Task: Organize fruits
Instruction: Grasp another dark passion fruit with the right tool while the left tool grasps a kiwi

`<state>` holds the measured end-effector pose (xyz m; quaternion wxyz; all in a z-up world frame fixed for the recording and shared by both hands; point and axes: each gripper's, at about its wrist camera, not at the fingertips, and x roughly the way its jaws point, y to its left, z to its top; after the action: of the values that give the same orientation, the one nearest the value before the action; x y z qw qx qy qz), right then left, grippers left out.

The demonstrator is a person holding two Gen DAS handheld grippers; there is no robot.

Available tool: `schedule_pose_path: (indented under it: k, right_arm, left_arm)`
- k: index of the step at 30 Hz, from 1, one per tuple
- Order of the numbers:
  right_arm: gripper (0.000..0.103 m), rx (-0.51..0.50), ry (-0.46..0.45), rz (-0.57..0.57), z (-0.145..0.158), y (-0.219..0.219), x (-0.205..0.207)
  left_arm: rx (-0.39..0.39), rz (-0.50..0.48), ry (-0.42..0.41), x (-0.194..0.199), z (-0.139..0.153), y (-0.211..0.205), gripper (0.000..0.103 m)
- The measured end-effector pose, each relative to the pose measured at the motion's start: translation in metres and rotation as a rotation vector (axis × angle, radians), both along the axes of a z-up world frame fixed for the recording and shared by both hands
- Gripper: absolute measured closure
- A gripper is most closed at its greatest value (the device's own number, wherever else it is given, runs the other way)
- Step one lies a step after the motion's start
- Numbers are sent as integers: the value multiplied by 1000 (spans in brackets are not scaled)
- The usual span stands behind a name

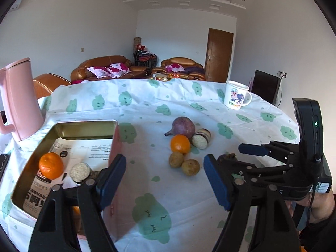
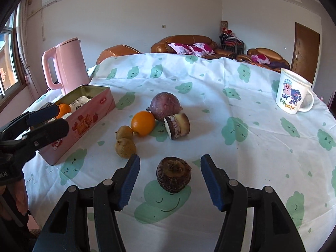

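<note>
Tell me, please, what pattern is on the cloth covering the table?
The white tablecloth carries green cloud shapes with little faces, clearest in the right wrist view.

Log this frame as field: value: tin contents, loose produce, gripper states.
tin: open, on table
in tin: orange, cut root piece
loose on cloth: orange, purple root, cut piece, two brown fruits, dark root
left gripper: open, empty
right gripper: open, straddling dark root, pads apart from it
</note>
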<state>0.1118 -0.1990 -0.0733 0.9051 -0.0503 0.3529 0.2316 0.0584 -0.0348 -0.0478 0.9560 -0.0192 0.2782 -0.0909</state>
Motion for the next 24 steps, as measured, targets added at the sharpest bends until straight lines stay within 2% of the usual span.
schedule_pose_path:
  k: [4, 5, 6, 8, 9, 12, 14, 16, 21, 24]
  right_arm:
    - [41, -6, 36, 19, -5, 2, 4]
    - [45, -10, 55, 23, -7, 3, 6]
    - [54, -13, 73, 24, -9, 3, 8]
    - [63, -12, 106, 32, -15, 3, 11]
    - [63, -3, 106, 33, -15, 2, 10]
    - [63, 13, 77, 13, -13, -3, 6]
    - [63, 47, 66, -16, -10, -11, 5]
    - [63, 75, 68, -41, -9, -18, 6]
    - [63, 69, 66, -36, -8, -16, 6]
    - [63, 73, 71, -31, -8, -17, 6]
  left_arm:
    - [21, -41, 65, 12, -12, -18, 26]
    - [29, -50, 80, 15, -14, -22, 26]
    - [32, -62, 94, 17, -17, -24, 26]
    - [22, -76, 125, 22, -20, -28, 33]
    - [13, -86, 138, 24, -21, -29, 41]
    - [-9, -109, 189, 32, -26, -33, 56]
    - [-20, -121, 204, 34, -28, -36, 56]
    - [-17, -134, 219, 37, -29, -41, 62]
    - [-75, -137, 303, 54, -36, -41, 63]
    - [-103, -131, 324, 59, -38, -40, 63]
